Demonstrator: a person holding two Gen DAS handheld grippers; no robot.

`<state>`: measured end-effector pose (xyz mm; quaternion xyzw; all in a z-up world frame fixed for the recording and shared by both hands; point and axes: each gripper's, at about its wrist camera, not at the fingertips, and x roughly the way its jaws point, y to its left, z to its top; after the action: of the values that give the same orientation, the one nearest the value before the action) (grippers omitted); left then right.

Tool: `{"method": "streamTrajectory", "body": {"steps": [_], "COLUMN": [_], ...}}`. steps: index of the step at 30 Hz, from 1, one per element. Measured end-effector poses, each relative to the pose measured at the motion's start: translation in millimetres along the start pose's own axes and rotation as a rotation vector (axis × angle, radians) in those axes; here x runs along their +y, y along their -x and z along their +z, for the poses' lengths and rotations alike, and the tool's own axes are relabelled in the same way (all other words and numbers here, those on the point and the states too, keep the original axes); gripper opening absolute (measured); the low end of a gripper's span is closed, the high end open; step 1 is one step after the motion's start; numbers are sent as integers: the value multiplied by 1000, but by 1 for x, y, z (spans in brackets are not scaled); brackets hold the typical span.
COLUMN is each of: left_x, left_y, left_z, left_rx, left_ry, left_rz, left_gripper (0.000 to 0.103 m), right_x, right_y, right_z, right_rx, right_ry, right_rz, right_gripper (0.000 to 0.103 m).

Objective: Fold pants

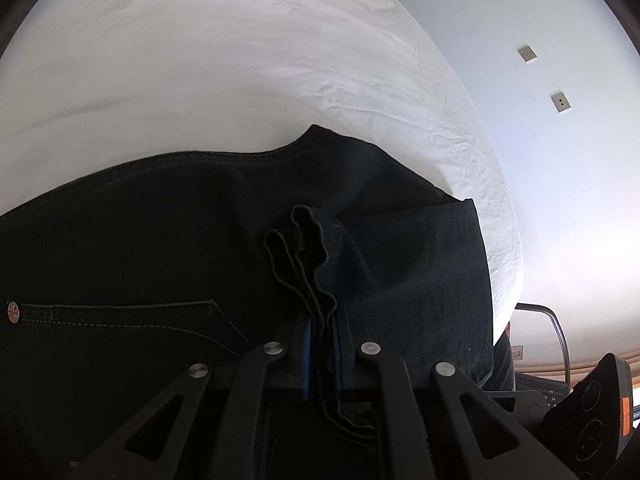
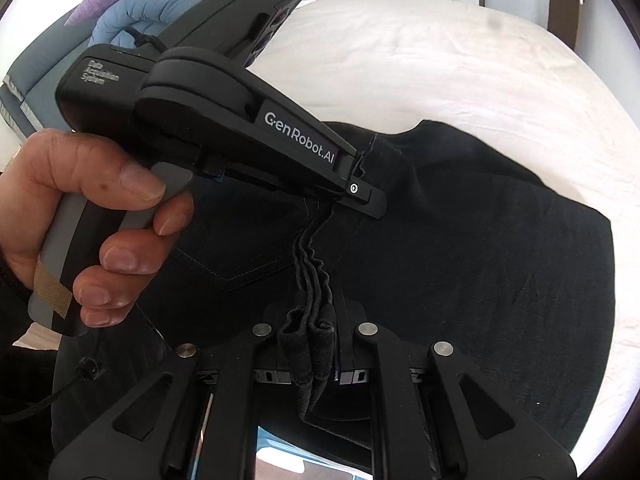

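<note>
Right gripper (image 2: 316, 328): nearest the lens, its fingers were closed on a bunched stack of dark hem layers, the cloth squeezed into ridges between the pads.
Left gripper (image 1: 320, 332): likewise clamped on a gathered edge of the same cloth, which stood up in loops just past the fingertips; in the right view it (image 2: 362, 188) showed side-on, pinching the edge a little further along from the right one.
Hand (image 2: 100, 216): a bare hand was wrapped round the left gripper's grey handle.
Pants (image 1: 160, 240): black denim, spread over the white bed (image 1: 200, 60), with a stitched pocket (image 1: 160, 312) and a rivet (image 1: 13, 312) facing up at the left.
Fold state: several layers were stacked in each grip, so at least one fold seemed made; the cloth lay in a broad, fairly compact shape with an upper flap (image 2: 500, 240) over the lower part.
Lift: the gripped edge was raised off the cloth below; the rest lay on the bed.
Left to do: judging from this, the held edge needed carrying across and laying down, then releasing and smoothing.
Unclear: whether more folds would be needed after that could not be told.
</note>
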<state>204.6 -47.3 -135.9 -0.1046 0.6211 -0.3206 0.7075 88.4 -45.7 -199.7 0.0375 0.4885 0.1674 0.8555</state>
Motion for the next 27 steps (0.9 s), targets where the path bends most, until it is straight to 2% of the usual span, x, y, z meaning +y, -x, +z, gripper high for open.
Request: {"method": "streamTrajectory", "body": {"steps": [6,8,9,10,11,12,14,15,17,18,20,22,23,25,27], "left_x": [-1,-2,-3,-4,-6,-5,-6,-9,-19,-26,-43,-59,-70,-84,-82], "left_y": [-9,-6,-3,0,5,9,14,19,29,35,42,44,38,22,3], "left_z": [1,0,-1,-2,-2,-2,-4,-5,-8,-10,-16,-24,-31,-42,-51], "left_rx": [5,-4,-13,-23,-38,-51,-57,-73,-120,-150,-203,-237,-238,-223,-169], "left_ry": [-29,-30,-40,-49,-59,-67,-72,-78,-101,-112,-124,-151,-181,-229,-233], "left_rz": [34,48,68,97,141,169,200,245,313,323,309,278,270,291,289], "left_gripper": [12,17,24,36,43,47,47,49,51,51,53,60,62,64,64], "right_x": [-11,-20,-23,-27,-28,-32,-38,-43,-60,-73,-110,-151,-178,-231,-279], "right_y": [-10,-9,-4,2,10,20,40,50,80,92,113,129,131,131,129], "right_z": [-5,-8,-9,-10,-13,-16,-23,-26,-31,-33,-37,-40,-37,-37,-33], "right_rx": [63,82,82,78,66,42,17,11,-39,-58,-104,-153,-164,-158,-172], "right_ry": [-23,-51,-60,-65,-73,-83,-105,-118,-144,-167,-234,-322,-383,-492,-570], "right_rz": [4,26,53,91,127,155,234,265,343,378,414,421,443,506,534], "right_gripper": [14,21,28,63,96,101,101,101,101,101,99,96,88,81,78]}}
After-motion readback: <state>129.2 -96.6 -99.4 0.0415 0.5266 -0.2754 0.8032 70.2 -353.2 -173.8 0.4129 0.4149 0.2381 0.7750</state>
